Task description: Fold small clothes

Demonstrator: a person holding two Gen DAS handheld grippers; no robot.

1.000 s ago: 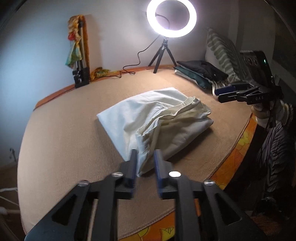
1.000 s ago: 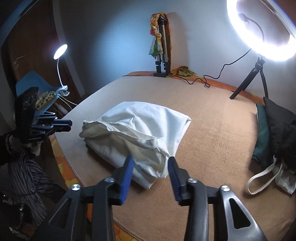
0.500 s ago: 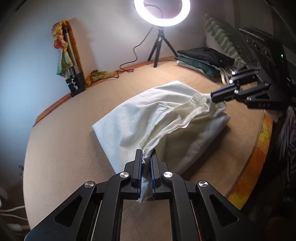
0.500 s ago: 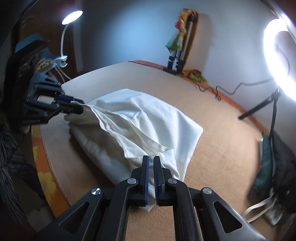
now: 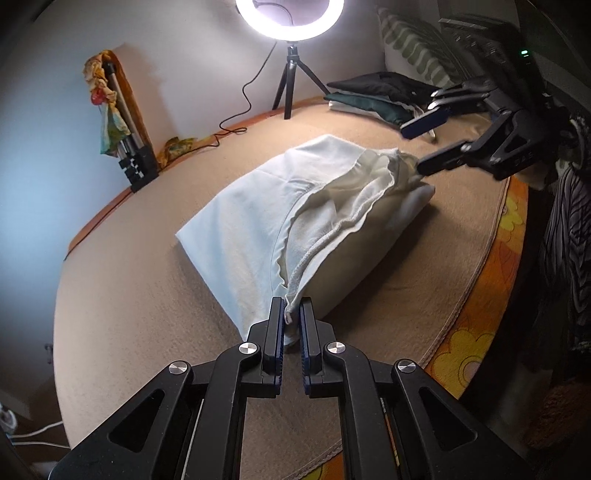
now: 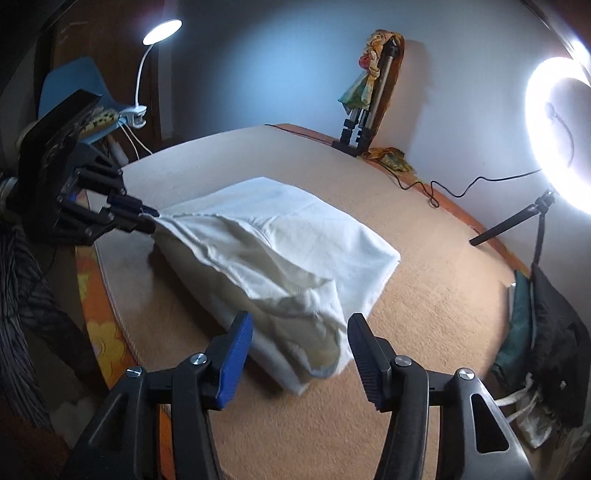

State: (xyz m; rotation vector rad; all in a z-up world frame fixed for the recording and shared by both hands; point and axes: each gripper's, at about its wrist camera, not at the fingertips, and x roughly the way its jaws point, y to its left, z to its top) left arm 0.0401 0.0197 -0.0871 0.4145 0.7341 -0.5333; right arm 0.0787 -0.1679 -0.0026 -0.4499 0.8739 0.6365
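1. A white garment [image 5: 258, 221] is seen lying part-folded on the tan blanket [image 5: 140, 280] of a bed, near the front edge, with its hemmed opening turned toward the cameras.
2. One corner of the hem is pinched between the fingers of the left claw [image 5: 291, 317], which are drawn together on the cloth; the same grip is seen from the right wrist view at the far left [image 6: 146, 218], where the hem is pulled taut.
3. The right claw [image 6: 299, 343] is held wide apart, its blue-padded fingers either side of the garment's near corner [image 6: 314, 354], with nothing clamped. In the left wrist view it [image 5: 424, 147] is seen spread at the other end of the hem; contact there cannot be told.
4. A lit ring light [image 5: 290, 18] on a small tripod is stood at the back of the bed, its cable trailing along the wall.
5. Dark folded clothes [image 5: 376, 92] are stacked near the light.
6. A folded tripod [image 6: 362, 110] draped with a coloured scarf is propped against the wall.
7. A clip lamp [image 6: 155, 37] is lit beyond the bed's edge.
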